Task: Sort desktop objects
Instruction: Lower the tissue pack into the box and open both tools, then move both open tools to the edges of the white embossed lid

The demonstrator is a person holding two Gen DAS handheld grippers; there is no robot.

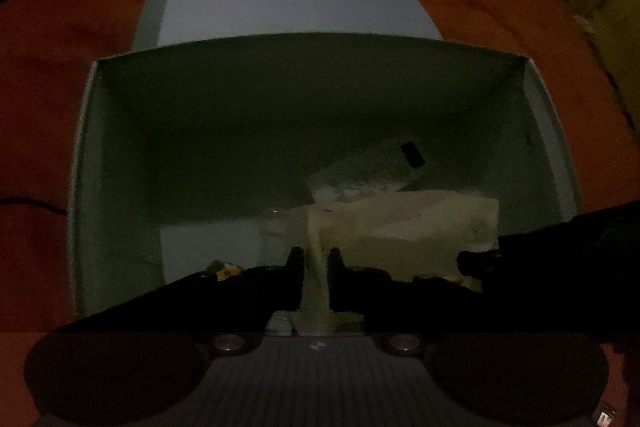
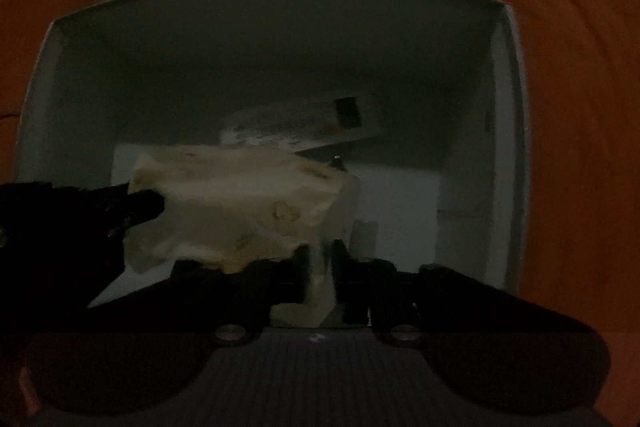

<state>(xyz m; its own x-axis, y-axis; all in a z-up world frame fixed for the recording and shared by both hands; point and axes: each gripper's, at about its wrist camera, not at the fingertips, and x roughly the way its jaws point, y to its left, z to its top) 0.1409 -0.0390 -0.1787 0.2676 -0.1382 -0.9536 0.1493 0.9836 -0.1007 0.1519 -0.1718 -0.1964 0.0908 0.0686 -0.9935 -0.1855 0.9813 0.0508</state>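
A cream, crumpled soft bag [image 1: 404, 227] [image 2: 240, 203] hangs low inside an open white box [image 1: 120, 147] [image 2: 72, 87]. My left gripper [image 1: 315, 255] points down into the box at the bag's left end. Its jaws stand slightly apart, with a fold of the bag loose between them. My right gripper [image 2: 320, 251] is at the other end, also slightly open; a fold sits in its gap with a dark slit beside it. Each gripper shows as a dark shape in the other's view.
A flat pale packet with a black label [image 1: 372, 167] [image 2: 296, 123] lies on the box floor behind the bag. The box lid [image 1: 280, 3] stands open at the back. An orange-red cloth [image 1: 60, 47] covers the table around the box. The scene is dim.
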